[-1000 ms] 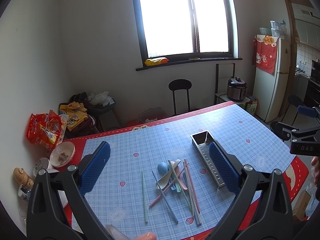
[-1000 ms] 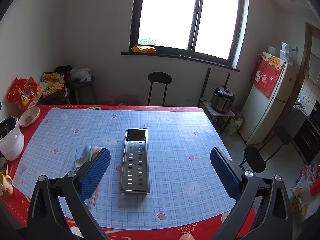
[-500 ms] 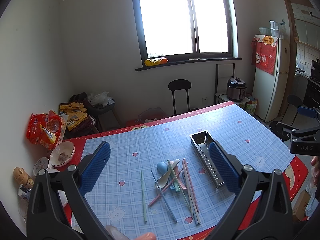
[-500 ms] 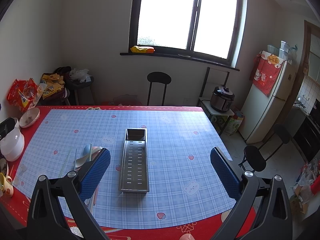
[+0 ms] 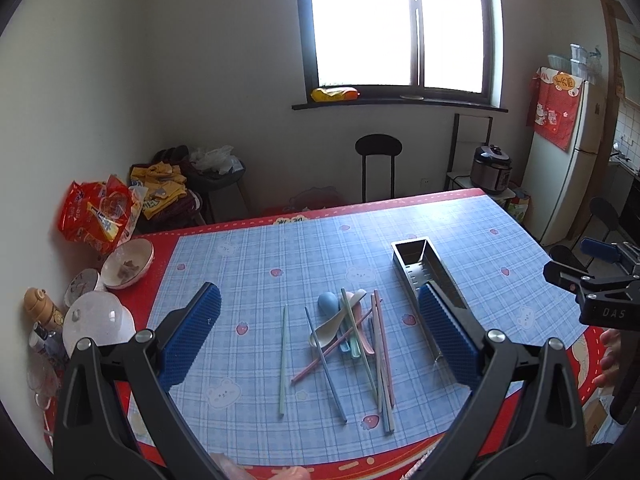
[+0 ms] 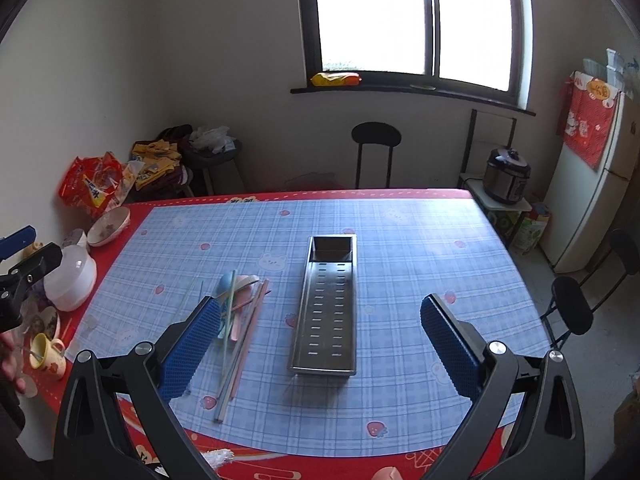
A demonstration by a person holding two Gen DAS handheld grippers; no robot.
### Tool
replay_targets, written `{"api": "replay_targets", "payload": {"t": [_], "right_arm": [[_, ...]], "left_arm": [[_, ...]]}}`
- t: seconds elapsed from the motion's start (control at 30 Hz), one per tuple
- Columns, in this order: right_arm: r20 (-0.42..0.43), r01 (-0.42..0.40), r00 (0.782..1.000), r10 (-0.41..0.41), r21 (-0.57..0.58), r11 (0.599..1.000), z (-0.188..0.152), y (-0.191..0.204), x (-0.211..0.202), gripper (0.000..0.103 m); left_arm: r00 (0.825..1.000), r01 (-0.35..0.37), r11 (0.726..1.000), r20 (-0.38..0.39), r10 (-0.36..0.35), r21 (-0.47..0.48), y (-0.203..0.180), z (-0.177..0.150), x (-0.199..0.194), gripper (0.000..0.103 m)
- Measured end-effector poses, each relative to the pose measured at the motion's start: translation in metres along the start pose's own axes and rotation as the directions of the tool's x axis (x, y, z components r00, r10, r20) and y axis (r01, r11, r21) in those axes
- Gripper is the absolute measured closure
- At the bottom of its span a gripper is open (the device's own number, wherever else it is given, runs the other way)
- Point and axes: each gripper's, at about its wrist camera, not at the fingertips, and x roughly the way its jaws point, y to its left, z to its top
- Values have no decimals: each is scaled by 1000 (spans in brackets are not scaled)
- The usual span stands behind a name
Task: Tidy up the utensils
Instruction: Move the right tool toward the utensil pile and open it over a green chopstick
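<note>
A heap of pastel chopsticks and spoons lies on the blue checked tablecloth; one green chopstick rests apart to its left. Right of the heap stands an empty perforated steel tray, long side running away from me. My left gripper hovers open above the heap, holding nothing. My right gripper hangs open over the tray's near end, also empty. In the right wrist view the heap lies left of the tray, partly hidden by the left finger.
Bowls, a white lidded pot and a bottle crowd the table's left edge; a yellow mug sits near the front left. A black chair stands behind the table, a fridge and rice cooker to the right.
Both grippers have tilted and dropped a little toward the table, so the heap and tray sit more centred between the fingers. Nothing on the table has moved.
</note>
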Motion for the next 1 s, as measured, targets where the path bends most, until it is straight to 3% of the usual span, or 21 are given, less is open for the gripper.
{"api": "replay_targets", "payload": {"t": [0.2,0.33,0.53,0.7,0.8,0.9,1.0], "right_arm": [[-94,-134,987,132,-24,991,-17,9,42,5],[-122,-234,966,228,-35,972,-27,17,62,5],[-187,-289,943,274,-61,955,-35,45,95,5],[-219,-252,949,226,-102,962,-42,76,122,5],[-265,-274,932,248,-68,959,-46,88,143,5],[-266,-238,941,208,-85,967,-51,99,159,5],[-291,-231,936,199,-82,969,-57,108,175,5]], "left_arm": [[998,-6,1000,-70,4,-23,3,-30,19,5],[992,28,997,-120,-37,-78,9,-52,37,5],[980,57,990,-184,-80,-131,30,-80,67,5],[974,46,988,-212,-76,-146,61,-89,103,5],[967,85,980,-224,-125,-180,81,-94,126,5],[955,101,979,-259,-145,-176,94,-102,153,5],[938,156,974,-283,-198,-163,102,-113,177,5]]}}
